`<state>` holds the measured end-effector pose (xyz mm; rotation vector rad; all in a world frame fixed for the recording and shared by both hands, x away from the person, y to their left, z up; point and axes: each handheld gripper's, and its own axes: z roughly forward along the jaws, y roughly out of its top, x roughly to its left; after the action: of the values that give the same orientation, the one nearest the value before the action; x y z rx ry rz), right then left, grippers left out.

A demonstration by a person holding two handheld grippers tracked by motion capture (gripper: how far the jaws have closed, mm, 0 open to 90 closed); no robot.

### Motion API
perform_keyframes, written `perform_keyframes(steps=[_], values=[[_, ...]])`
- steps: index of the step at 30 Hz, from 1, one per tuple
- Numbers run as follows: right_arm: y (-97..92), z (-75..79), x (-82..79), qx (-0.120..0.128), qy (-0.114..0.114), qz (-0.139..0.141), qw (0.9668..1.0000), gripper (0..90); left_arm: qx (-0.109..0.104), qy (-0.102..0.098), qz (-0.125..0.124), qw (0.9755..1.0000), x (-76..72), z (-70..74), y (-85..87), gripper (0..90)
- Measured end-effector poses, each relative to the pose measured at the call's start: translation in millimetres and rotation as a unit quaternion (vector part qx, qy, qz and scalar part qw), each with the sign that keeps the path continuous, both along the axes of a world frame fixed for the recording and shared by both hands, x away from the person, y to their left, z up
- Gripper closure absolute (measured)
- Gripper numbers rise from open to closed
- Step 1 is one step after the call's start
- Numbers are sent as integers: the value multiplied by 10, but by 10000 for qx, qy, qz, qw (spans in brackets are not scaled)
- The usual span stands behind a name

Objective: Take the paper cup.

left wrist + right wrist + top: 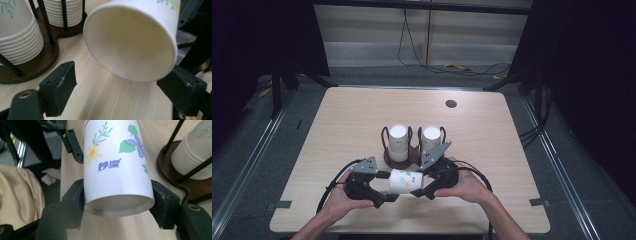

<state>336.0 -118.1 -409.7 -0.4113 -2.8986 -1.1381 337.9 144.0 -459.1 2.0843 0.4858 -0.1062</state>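
A white paper cup [406, 181] with a flower print lies on its side in the air just above the table, between my two grippers. My right gripper [117, 195] is shut on the cup [117, 170] near its base, one pad on each side. In the high view the right gripper [419, 182] is at the cup's right end. My left gripper [123, 70] stands open in front of the cup's open mouth [130, 42], with its pads [61, 82] apart from the rim. From above, the left gripper [387, 186] is at the cup's left end.
Just behind the grippers stands a dark wooden holder [404, 159] with black wire rods and two stacks of cups [398, 139] [431, 139]. The light wood table [352, 120] has a round cable hole [451, 104] at the back right. Cables lie on the floor beyond.
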Motion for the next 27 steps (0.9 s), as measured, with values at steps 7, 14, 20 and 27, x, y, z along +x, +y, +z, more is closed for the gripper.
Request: perform_keyframes(steps=[7, 14, 20, 27], values=[[-98, -36, -27, 420, -22, -337, 9985, 373, -167, -110, 169, 9997, 16, 30, 60, 159], [-129, -115, -4, 783, 49, -577, 9952, 373, -548, -35, 258, 9982, 43, 74, 117, 174], [-168, -156, 11, 1099, 77, -750, 9911, 372, -617, -120, 346, 9974, 49, 101, 151, 168], [-231, -176, 26, 1480, 166, -924, 9845, 372, -783, -161, 455, 9958, 71, 178, 171, 159]])
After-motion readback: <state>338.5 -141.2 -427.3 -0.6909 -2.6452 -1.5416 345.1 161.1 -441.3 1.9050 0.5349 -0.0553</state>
